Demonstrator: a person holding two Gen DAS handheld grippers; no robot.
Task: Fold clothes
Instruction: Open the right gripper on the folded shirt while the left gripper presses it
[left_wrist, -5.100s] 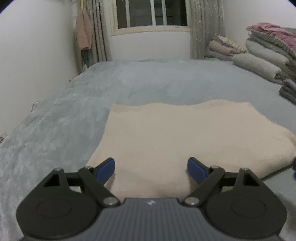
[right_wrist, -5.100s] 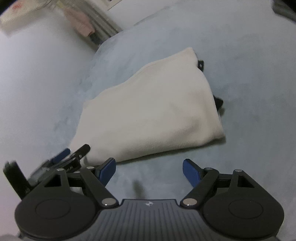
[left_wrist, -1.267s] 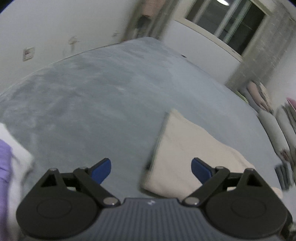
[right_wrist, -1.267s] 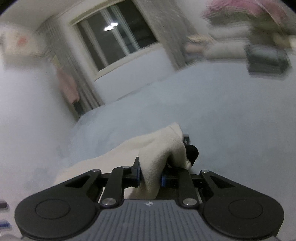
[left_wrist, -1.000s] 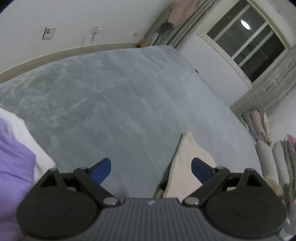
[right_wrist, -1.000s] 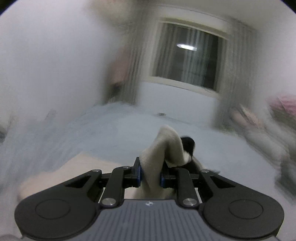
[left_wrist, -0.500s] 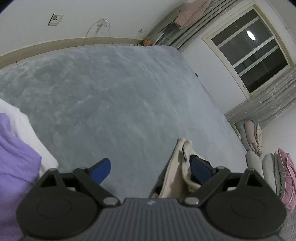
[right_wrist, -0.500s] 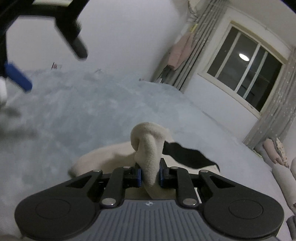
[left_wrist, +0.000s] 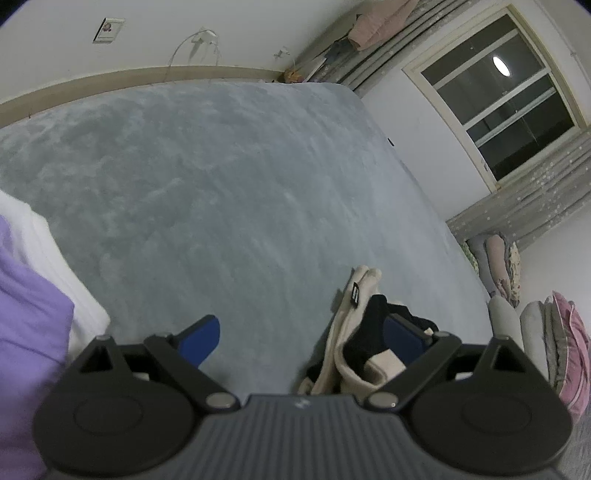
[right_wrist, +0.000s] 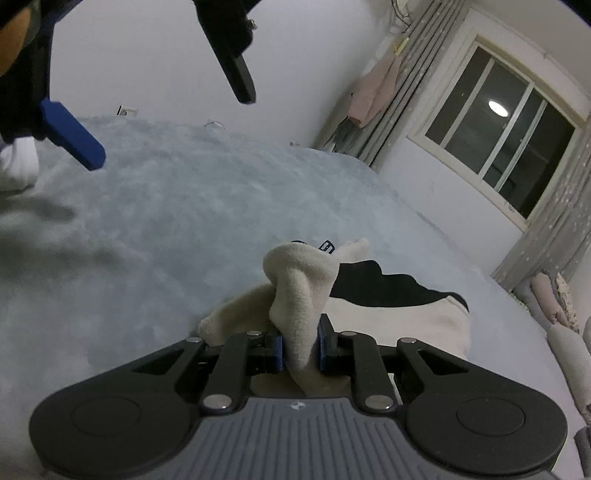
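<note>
The grey bed (left_wrist: 229, 192) lies bare across the frame's middle; purple and white clothes (left_wrist: 26, 302) crowd the left edge, stacked bedding (left_wrist: 535, 325) the right.

Home bedrm: big grey bed (left_wrist: 221, 184), curtained window (left_wrist: 517, 110), stacked quilts (left_wrist: 546, 332).

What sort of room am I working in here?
Most likely a bedroom: a wide grey plush bed cover serves as the work surface, folded quilts and pillows are stacked by the wall, and a curtained window is behind.

Purple cloth (left_wrist: 26, 332) cut off at left edge; cream garment's (right_wrist: 306, 295) lower part hidden behind right gripper (right_wrist: 300, 349).
</note>
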